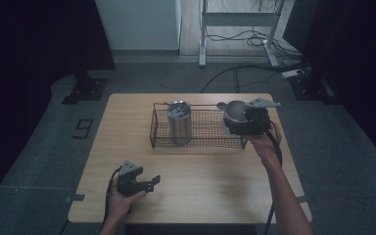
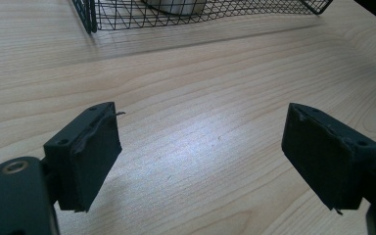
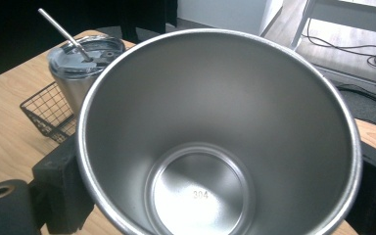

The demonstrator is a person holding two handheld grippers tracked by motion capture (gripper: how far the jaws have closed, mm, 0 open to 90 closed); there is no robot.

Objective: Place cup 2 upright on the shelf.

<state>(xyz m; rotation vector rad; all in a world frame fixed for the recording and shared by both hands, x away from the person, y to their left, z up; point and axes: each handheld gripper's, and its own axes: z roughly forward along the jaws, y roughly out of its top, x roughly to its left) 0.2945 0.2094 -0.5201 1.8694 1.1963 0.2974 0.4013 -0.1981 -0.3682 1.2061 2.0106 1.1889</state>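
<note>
The high view was dim, with black corners at both sides, and only the wooden table and the floor behind it caught some light. The left gripper view was much brighter, with a pale shiny patch on the wood between the two jaws and a soft shadow under the wire basket. In the right gripper view the open steel cup glowed with soft light inside, its near rim looked a bit blurry, and the room's far left stayed black.
</note>
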